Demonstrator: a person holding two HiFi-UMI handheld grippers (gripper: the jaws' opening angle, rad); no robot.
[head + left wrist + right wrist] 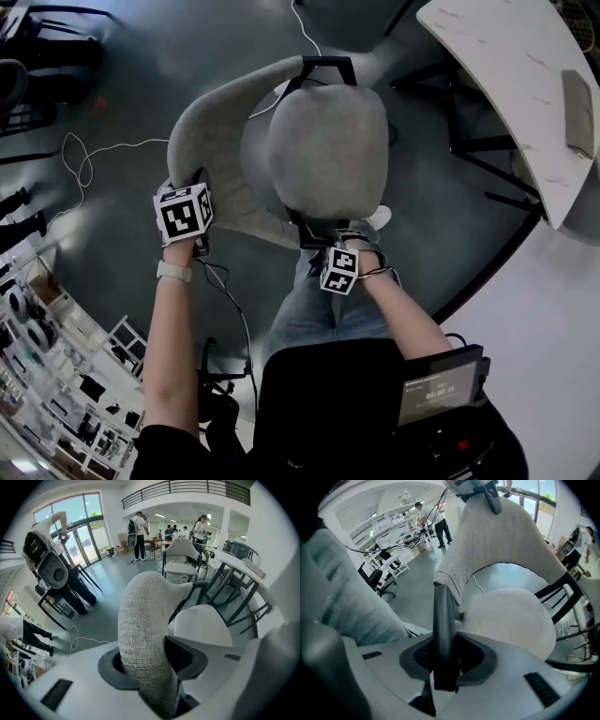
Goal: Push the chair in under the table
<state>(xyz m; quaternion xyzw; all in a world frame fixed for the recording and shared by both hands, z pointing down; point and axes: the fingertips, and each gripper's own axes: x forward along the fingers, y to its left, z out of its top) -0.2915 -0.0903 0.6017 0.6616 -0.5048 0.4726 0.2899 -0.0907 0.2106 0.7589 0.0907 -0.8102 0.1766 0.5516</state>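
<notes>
Chair [328, 150]: left claw [149, 663] pinching fabric backrest [143, 611]; right claw [445, 663] pinching black frame bar [443, 620]; table [497, 75] nearby.

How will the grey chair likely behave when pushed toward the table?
The chair probably slides rather than rolls: no castors show. Its padded backrest, clamped by the left hand-held gripper, may give slightly; the black frame bar in the right hand-held gripper looks stiff.

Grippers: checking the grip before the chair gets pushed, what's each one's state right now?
Left gripper: closed on the chair's backrest.
Right gripper: closed on the chair's black frame.
</notes>
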